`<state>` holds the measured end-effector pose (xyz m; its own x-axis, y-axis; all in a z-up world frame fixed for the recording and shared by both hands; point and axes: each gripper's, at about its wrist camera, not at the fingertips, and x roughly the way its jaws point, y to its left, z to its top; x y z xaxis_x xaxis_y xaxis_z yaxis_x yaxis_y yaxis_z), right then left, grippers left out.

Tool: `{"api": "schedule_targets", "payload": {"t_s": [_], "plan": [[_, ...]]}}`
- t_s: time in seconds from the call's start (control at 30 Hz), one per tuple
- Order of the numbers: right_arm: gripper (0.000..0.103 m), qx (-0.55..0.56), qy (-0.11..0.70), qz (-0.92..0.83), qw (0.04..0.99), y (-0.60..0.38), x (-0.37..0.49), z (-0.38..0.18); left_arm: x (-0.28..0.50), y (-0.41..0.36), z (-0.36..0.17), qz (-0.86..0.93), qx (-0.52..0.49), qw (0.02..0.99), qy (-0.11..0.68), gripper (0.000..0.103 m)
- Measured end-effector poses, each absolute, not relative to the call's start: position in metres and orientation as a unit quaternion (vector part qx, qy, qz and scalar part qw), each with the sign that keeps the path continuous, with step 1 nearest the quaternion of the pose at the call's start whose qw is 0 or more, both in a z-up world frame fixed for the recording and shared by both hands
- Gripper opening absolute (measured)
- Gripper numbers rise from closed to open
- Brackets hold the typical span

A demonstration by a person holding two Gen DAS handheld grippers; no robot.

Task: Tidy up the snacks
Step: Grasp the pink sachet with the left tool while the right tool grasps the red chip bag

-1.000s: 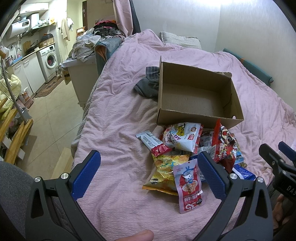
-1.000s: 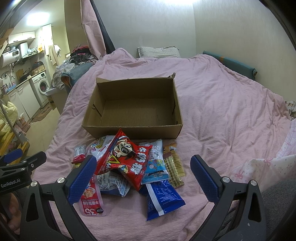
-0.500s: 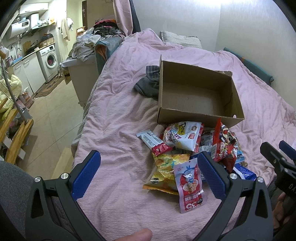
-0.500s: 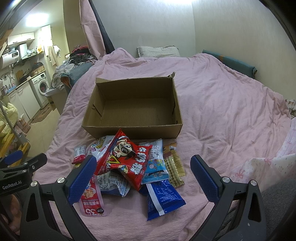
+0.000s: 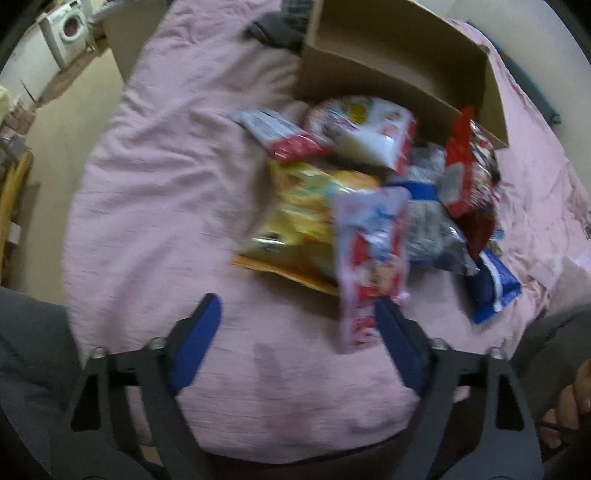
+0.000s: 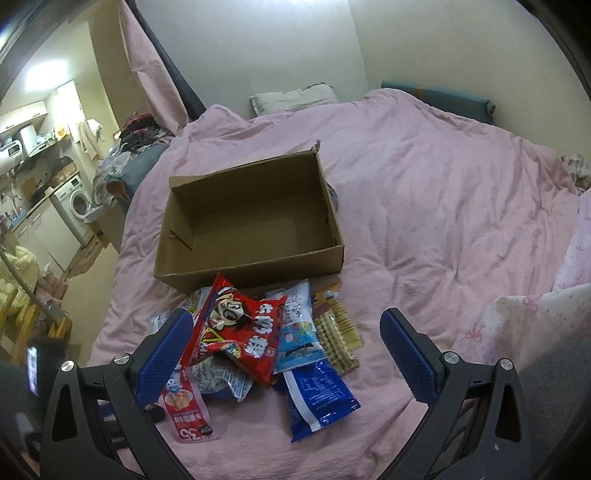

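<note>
An open, empty cardboard box [image 6: 251, 225] sits on the pink bed; it also shows in the left wrist view [image 5: 399, 62]. A pile of snack packets lies in front of it: a red packet [image 6: 240, 328], a blue packet [image 6: 317, 398], a pink-and-white packet [image 6: 184, 410], a yellow packet [image 5: 303, 218]. My left gripper [image 5: 299, 350] is open just above the near edge of the pile, its right finger beside the pink-and-white packet [image 5: 369, 266]. My right gripper [image 6: 284, 358] is open and empty over the pile.
The pink duvet [image 6: 443, 206] covers the bed. A grey garment [image 5: 273, 33] lies left of the box. The bed's left edge drops to a tiled floor [image 5: 62, 122] with a washing machine [image 6: 75, 203] beyond. A pillow [image 6: 291, 99] lies at the head.
My left gripper has dropped forward and down towards the snack pile, with motion blur. My right gripper has tilted and shifted slightly. No packet has moved.
</note>
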<state>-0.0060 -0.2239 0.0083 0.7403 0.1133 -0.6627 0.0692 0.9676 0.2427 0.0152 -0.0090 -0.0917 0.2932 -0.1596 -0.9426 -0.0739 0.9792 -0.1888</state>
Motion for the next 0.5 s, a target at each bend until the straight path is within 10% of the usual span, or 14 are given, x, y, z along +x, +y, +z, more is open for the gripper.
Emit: {"api": "schedule_targets", "payload": {"t_s": [0.2,0.37,0.5], "plan": [[0.103,0.132,0.369,-0.005,0.92,-0.23,0.0,0.012,0.027,-0.033,-0.111,-0.024,-0.097,0.778,0.62,0.074],[0.103,0.124,0.385,-0.004,0.914,-0.231,0.011,0.014,0.026,-0.037,-0.118,-0.042,-0.11,0.762,0.637,0.013],[0.103,0.158,0.426,0.021,0.891,-0.239,0.028,0.01,0.01,-0.031,-0.099,-0.076,-0.119,0.762,0.632,0.006]]}}
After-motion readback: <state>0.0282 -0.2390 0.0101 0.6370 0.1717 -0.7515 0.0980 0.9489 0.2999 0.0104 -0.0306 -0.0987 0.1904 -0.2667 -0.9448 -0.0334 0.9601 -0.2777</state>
